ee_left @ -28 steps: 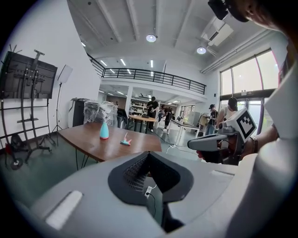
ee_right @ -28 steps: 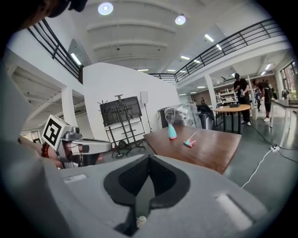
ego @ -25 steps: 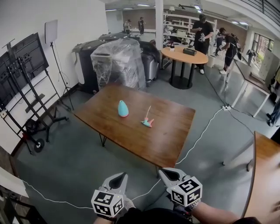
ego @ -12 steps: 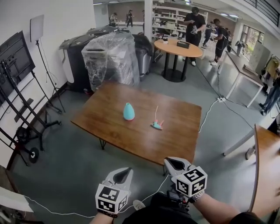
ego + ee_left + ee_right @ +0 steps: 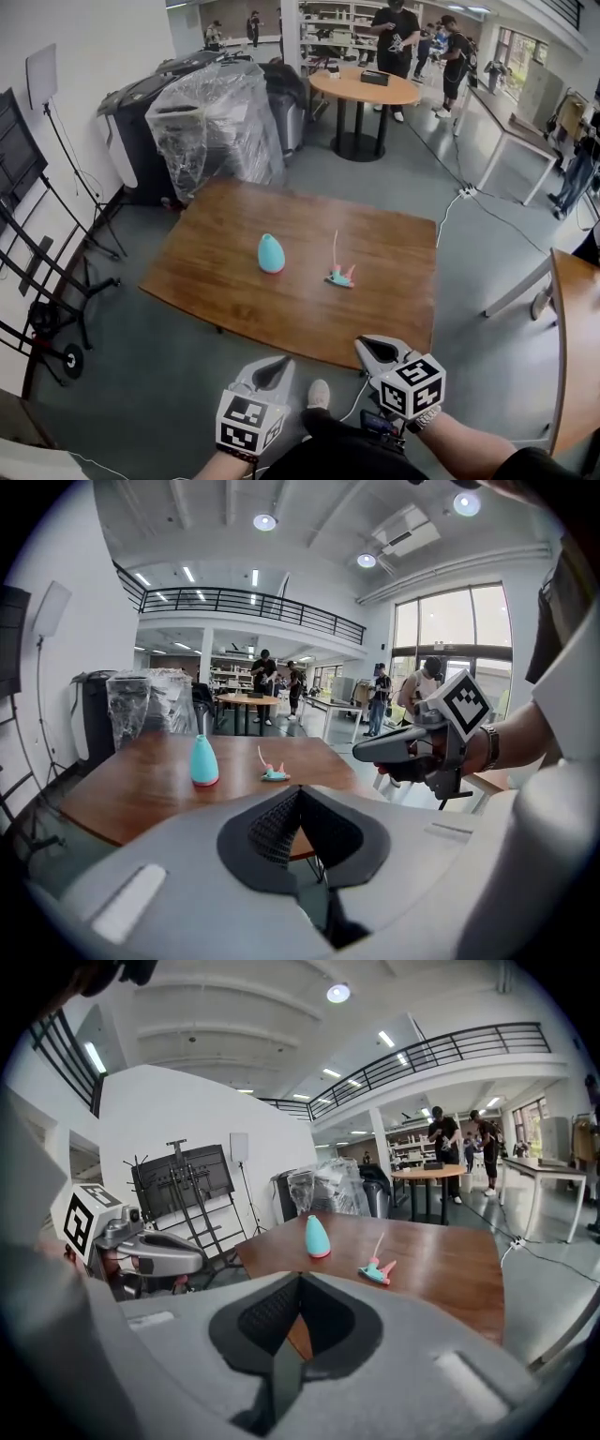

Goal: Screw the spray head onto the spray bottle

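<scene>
A teal spray bottle (image 5: 271, 253) without its head stands upright near the middle of the brown wooden table (image 5: 216, 291). The teal and pink spray head (image 5: 340, 277) with its thin tube lies on the table a little to the bottle's right. Both also show in the left gripper view, bottle (image 5: 203, 761) and head (image 5: 273, 774), and in the right gripper view, bottle (image 5: 317, 1237) and head (image 5: 377, 1270). My left gripper (image 5: 269, 372) and right gripper (image 5: 378, 351) hang short of the table's near edge, both shut and empty.
Plastic-wrapped machines (image 5: 217, 117) stand behind the table. A round table (image 5: 364, 90) with people near it is further back. A white cable (image 5: 448, 211) runs over the floor at right. Another wooden table edge (image 5: 566, 347) is at far right. Equipment stands (image 5: 37, 253) line the left wall.
The view has come closer to the table and tilted down; the bottle and spray head sit larger and nearer. Both grippers stay shut and low in the picture.
</scene>
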A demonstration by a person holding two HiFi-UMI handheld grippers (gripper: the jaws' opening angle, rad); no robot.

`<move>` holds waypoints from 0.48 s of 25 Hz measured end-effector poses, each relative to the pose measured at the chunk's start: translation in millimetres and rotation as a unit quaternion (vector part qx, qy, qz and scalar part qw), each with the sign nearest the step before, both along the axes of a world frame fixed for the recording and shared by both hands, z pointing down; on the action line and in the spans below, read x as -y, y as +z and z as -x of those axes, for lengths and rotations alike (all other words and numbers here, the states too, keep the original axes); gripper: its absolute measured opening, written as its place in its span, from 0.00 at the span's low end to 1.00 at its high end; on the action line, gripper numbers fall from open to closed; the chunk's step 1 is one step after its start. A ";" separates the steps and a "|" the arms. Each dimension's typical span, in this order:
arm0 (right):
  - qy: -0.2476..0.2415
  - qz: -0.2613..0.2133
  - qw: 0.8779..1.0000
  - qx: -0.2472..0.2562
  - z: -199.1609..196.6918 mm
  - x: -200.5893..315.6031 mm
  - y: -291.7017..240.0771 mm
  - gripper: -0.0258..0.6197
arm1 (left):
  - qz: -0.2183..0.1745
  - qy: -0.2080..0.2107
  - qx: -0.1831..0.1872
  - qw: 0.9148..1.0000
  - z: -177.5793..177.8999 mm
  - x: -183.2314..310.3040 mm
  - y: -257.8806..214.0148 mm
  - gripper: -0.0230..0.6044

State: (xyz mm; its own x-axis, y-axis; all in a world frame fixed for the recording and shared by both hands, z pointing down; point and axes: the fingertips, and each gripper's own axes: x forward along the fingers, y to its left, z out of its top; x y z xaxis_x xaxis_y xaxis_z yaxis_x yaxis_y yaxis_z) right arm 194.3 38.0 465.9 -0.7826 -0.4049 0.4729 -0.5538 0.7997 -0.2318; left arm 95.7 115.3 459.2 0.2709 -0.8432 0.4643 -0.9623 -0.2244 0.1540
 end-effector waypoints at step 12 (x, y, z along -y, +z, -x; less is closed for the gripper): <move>0.047 0.053 0.997 -0.006 25.3 64.6 43.9 0.02 | 0.042 0.107 0.081 0.990 24.4 111.9 34.5 0.07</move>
